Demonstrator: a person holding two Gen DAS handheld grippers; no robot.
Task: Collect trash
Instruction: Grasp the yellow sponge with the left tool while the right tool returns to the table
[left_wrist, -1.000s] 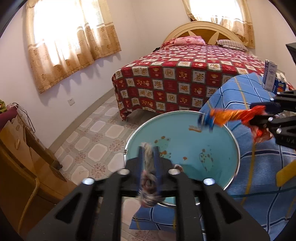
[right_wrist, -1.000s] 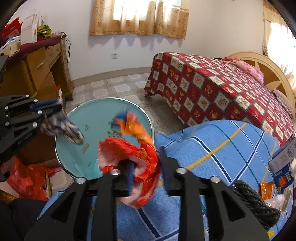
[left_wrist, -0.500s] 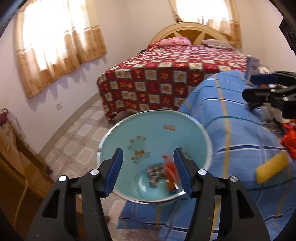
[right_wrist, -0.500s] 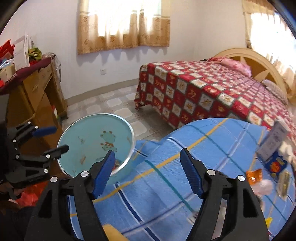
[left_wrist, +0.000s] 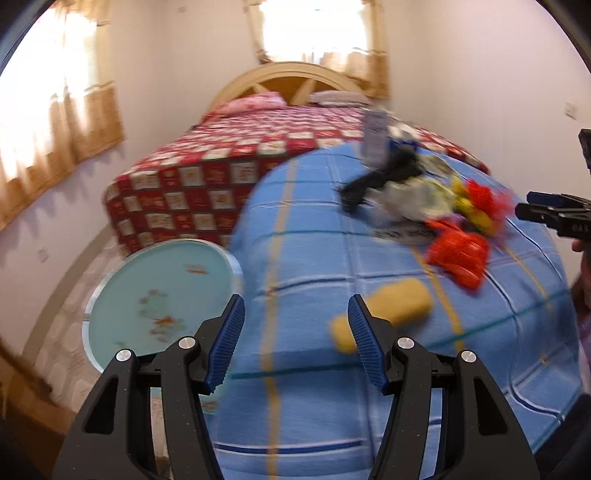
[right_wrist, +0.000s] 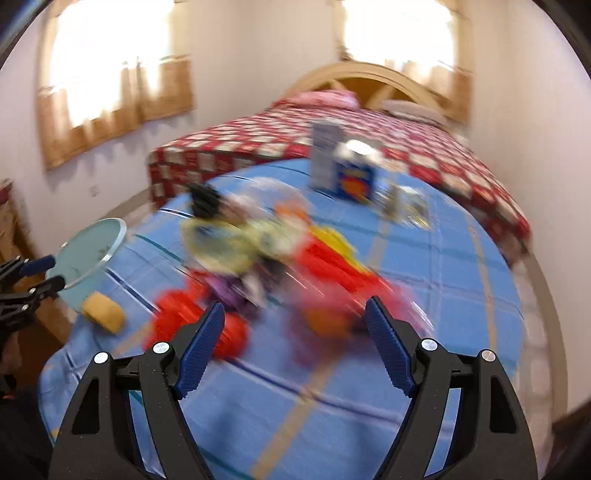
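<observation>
My left gripper (left_wrist: 295, 339) is open and empty, just in front of a yellow sponge (left_wrist: 391, 310) on the blue checked cloth (left_wrist: 306, 236). The light blue basin (left_wrist: 162, 295) stands low at the left, beside the cloth. My right gripper (right_wrist: 295, 343) is open and empty, over a blurred pile of trash (right_wrist: 280, 251): red, yellow and pale wrappers. The pile also shows in the left wrist view (left_wrist: 436, 210), with a red wrapper (left_wrist: 458, 254) nearest. The basin (right_wrist: 88, 251) and sponge (right_wrist: 103, 314) show at the left of the right wrist view.
A bed with a red patterned cover (left_wrist: 258, 155) stands behind. Upright cartons (right_wrist: 343, 166) stand at the far side of the cloth. A black corded object (left_wrist: 376, 177) lies by the pile. A wooden desk edge (right_wrist: 11, 221) is at the far left.
Both grippers have let their trash go into the basin and opened. Both have swung right, away from the basin, toward the cloth and the pile.
</observation>
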